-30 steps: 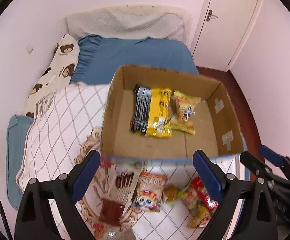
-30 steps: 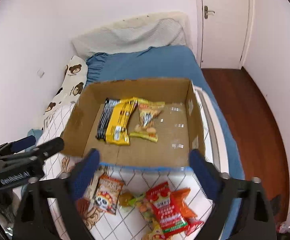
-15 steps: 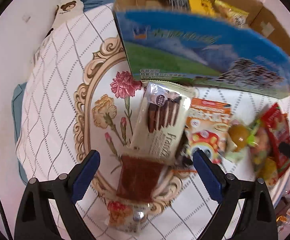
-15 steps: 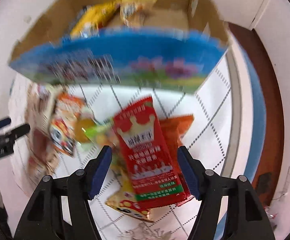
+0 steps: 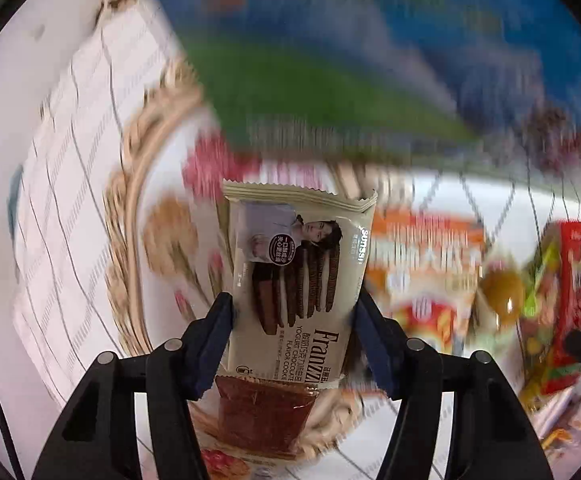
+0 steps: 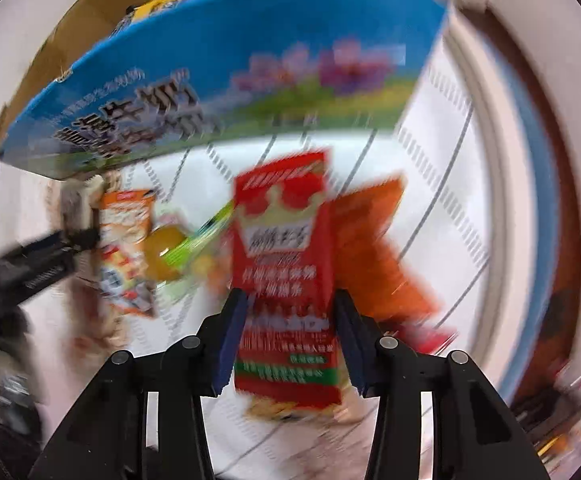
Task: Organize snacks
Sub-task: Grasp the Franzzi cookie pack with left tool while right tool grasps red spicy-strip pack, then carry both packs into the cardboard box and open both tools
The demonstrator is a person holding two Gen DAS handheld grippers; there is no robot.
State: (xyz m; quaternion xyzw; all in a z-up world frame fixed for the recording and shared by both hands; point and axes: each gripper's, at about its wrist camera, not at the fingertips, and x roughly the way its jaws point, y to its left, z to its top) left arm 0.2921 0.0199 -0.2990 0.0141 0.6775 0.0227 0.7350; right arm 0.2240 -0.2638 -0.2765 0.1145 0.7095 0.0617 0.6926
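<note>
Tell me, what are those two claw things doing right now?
Left gripper fingers clamped on cookie pack. Right gripper fingers squeezing red snack bag. Box just ahead; nothing blocking.

A home bedroom (snacks strewn about): quilted floral bedspread (image 5: 90, 208) under everything.

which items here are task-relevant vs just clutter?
In play:
- cookie pack, in left gripper
- red crown pack, in right gripper
- cardboard box
- orange packs
- jelly cup

Background:
- floral quilt
- wooden floor
</note>
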